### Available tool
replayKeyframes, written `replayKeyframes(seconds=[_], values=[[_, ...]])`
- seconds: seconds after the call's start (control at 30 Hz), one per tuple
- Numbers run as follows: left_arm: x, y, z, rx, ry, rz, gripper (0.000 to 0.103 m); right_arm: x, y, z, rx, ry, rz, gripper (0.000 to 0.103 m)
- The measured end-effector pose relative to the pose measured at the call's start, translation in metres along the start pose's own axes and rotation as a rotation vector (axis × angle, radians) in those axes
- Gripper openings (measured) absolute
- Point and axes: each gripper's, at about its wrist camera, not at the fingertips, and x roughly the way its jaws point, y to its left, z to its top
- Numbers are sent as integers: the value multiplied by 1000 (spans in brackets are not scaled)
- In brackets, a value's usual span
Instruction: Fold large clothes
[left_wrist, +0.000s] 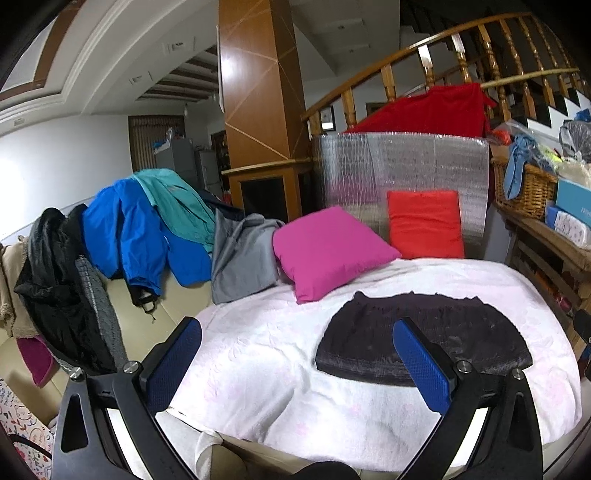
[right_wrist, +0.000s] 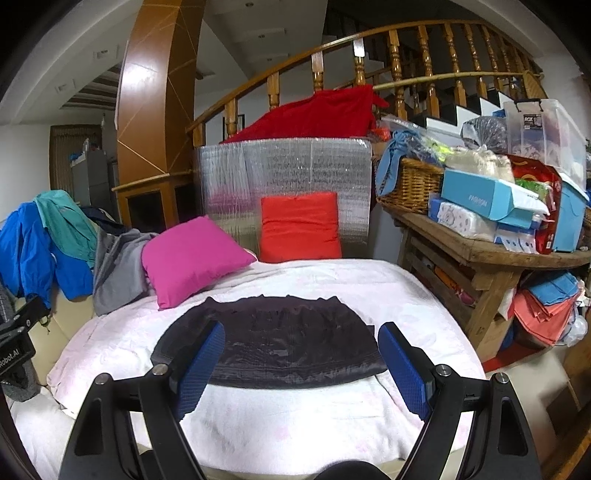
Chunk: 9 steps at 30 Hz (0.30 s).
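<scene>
A dark folded garment (left_wrist: 424, 332) lies flat on the white blanket (left_wrist: 258, 350) that covers the sofa; it also shows in the right wrist view (right_wrist: 280, 339). My left gripper (left_wrist: 297, 358) is open and empty, held above the blanket's near left part, with the garment behind its right finger. My right gripper (right_wrist: 301, 360) is open and empty, held just in front of the garment's near edge. A pile of unfolded clothes, with a blue jacket (left_wrist: 136, 236), a teal one (left_wrist: 177, 206), a grey one (left_wrist: 243, 254) and a black one (left_wrist: 55, 291), drapes over the sofa on the left.
A pink cushion (left_wrist: 328, 251) and a red cushion (left_wrist: 424, 225) lean at the back of the blanket before a silver foil panel (right_wrist: 288, 170). A wooden table (right_wrist: 491, 251) with a wicker basket (right_wrist: 410, 184) and boxes stands on the right. Stair railing rises behind.
</scene>
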Motion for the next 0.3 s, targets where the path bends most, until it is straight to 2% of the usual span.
replayKeyframes(seconds=[0.1,0.2,0.3], values=[[25,-6,1,6,25,-24,103,26,-3,1,4,32,-13,87],[47,-11,2,1,21,-93,103,54,-13,2,16,66,-26,87],[93,-12,6,-20,58,-146,103,96,-38,3,37,85,-71,87]])
